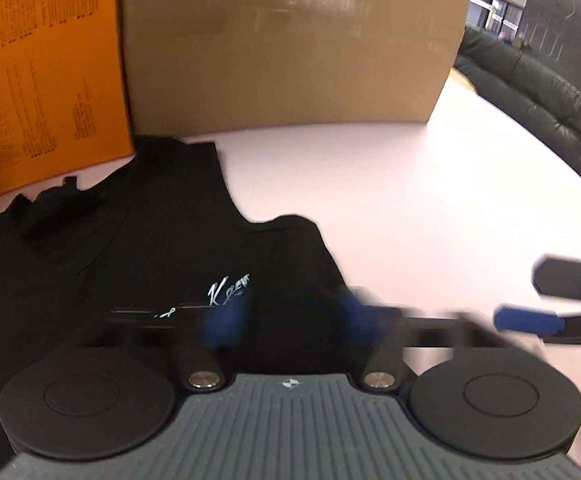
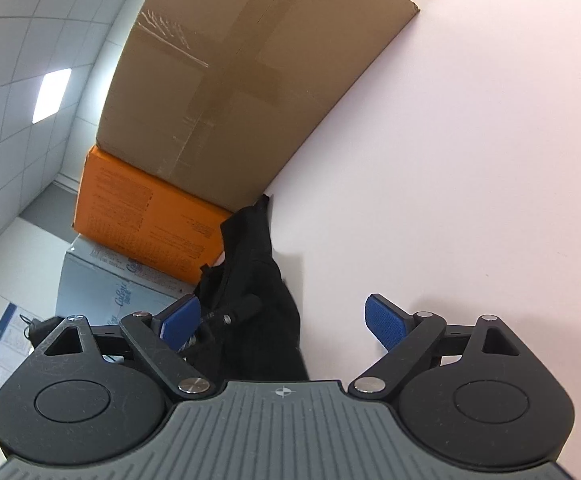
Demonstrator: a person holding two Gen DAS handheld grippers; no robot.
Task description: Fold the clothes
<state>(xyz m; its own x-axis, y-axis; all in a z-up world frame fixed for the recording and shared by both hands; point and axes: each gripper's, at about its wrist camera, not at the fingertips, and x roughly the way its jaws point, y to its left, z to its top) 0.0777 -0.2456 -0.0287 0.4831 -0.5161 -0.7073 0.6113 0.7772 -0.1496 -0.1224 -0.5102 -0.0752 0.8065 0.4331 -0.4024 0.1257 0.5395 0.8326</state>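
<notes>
The left tongs [image 1: 292,316] are showing up heavily smeared, yet their blue pads [image 1: 226,320] are reading as two separate blurs standing a moderate way apart, with nothing visibly pressed between them. The black shirt [image 1: 150,260] is lying on the pale table [image 1: 410,184] directly ahead of these tongs and spreading off to their left. Its white script print [image 1: 226,288] is sitting just beyond the left pad. One edge of the cloth is ending just ahead of the right pad, where bare table is taking over. Past the shirt, a large cardboard box [image 1: 290,48] is standing straight ahead of the left tongs, and an orange box [image 1: 42,72] is standing beside it, further to the left, with the shirt's far corner reaching their bases. The right tongs [image 2: 282,320] are gaping wide and gripping nothing. From their own camera the shirt is appearing as a dark bunched mass ahead of them, nearer their left pad than their right, while their right pad is hanging over bare table. In the left wrist view the right tongs are poking in from the right, near the left tongs and well clear of the cloth.
</notes>
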